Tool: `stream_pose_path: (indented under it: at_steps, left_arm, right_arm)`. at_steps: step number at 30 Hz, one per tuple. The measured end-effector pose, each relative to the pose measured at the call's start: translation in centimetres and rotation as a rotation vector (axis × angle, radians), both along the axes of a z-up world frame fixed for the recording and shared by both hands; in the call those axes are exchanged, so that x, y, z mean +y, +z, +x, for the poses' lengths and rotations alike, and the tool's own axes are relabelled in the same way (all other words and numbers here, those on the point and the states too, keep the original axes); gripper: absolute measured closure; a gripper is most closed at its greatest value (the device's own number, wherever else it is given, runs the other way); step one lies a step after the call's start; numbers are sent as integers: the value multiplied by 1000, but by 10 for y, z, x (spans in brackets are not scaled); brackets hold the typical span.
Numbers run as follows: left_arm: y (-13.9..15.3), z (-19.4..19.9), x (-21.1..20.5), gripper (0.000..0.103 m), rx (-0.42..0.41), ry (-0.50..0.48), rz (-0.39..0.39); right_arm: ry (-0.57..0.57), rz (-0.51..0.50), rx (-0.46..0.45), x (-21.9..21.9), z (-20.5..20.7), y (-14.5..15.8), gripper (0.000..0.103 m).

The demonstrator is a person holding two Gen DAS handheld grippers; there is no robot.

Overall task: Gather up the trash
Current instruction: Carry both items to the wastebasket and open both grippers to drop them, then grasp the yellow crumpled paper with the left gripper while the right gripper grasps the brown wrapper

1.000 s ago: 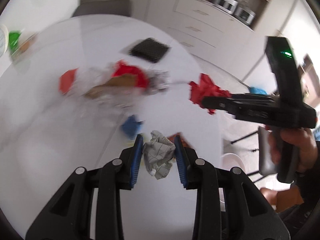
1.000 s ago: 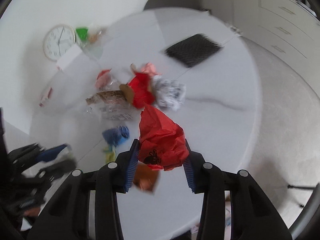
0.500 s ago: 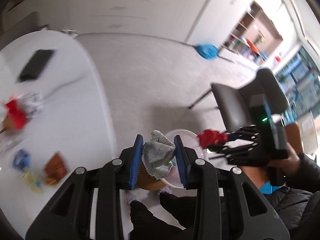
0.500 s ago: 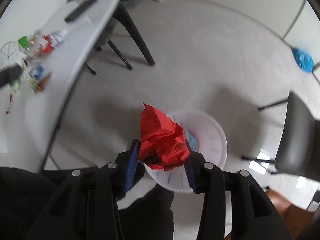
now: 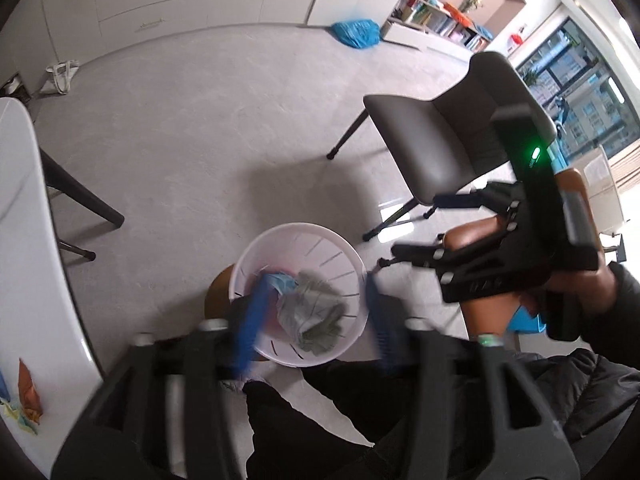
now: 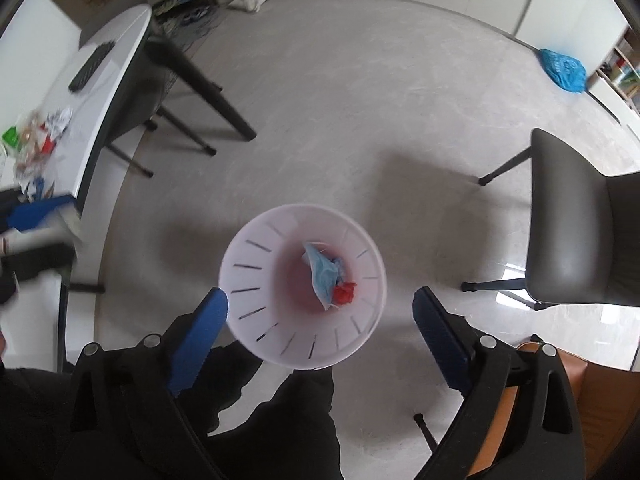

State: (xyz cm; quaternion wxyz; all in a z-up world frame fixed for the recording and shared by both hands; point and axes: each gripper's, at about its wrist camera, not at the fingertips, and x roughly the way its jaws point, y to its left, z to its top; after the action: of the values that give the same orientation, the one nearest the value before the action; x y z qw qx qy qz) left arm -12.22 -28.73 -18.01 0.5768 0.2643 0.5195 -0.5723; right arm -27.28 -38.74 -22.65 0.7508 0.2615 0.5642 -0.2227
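**Both grippers spread wide above the white bin**

The white table [image 6: 100,92] is cut off at the left edge of both views, and the litter on it, a blurred heap of red, green and white scraps [image 6: 36,140], is too smeared to sort piece from piece. A grey chair [image 5: 436,148] stands on the floor beyond the bin, part of its backrest hidden in the left wrist view by the right gripper [image 5: 416,228], whose fingers stand well apart with nothing between them.

The white slotted bin [image 6: 256,276] stands upright on the floor, its round mouth facing straight up at the cameras; its near rim is covered by the person's dark-clothed legs. The left gripper [image 5: 312,316] is heavily motion-blurred, yet its blue pads [image 5: 252,320] are plainly parted. Between them, seen against the bin's mouth, is the crumpled grey paper [image 5: 316,312]; whether it is resting in the bin or dropping cannot be told, and its long axis runs roughly from the far rim toward the near one.

In the right wrist view, a pale blue wad [image 6: 322,276] lies at the bin's bottom, slanting from upper left to lower right, with a small red wad [image 6: 345,293] touching its lower end.
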Motion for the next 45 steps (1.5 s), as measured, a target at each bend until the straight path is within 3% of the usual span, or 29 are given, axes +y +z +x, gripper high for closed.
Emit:
stream_pose_path:
  at_steps: [1, 2, 8, 18, 22, 34, 40, 45]
  left_arm:
    - [2, -4, -2, 23, -13, 1, 1]
    - [5, -6, -1, 19, -21, -2, -12]
    - [16, -7, 1, 8, -42, 17, -42]
    - [26, 17, 27, 8, -106, 145, -37]
    - [36, 36, 50, 8, -150, 246, -42]
    - [59, 119, 162, 8, -255, 584, -20]
    - [49, 161, 219, 8, -243, 775, 7]
    - [22, 192, 251, 8, -218, 904, 35]
  right_arm:
    - [-4, -1, -7, -3, -2, 1, 10]
    - [-5, -3, -12, -5, -4, 3, 10]
    - [3, -23, -29, -10, -5, 9, 9]
    - [50, -49, -61, 4, 15, 23, 7]
    - [103, -59, -103, 18, 40, 37, 7]
    - [409, -97, -210, 108, 148, 67, 3]
    - [551, -80, -217, 150, 193, 66, 3]
    - [633, -69, -211, 177, 221, 61, 3]
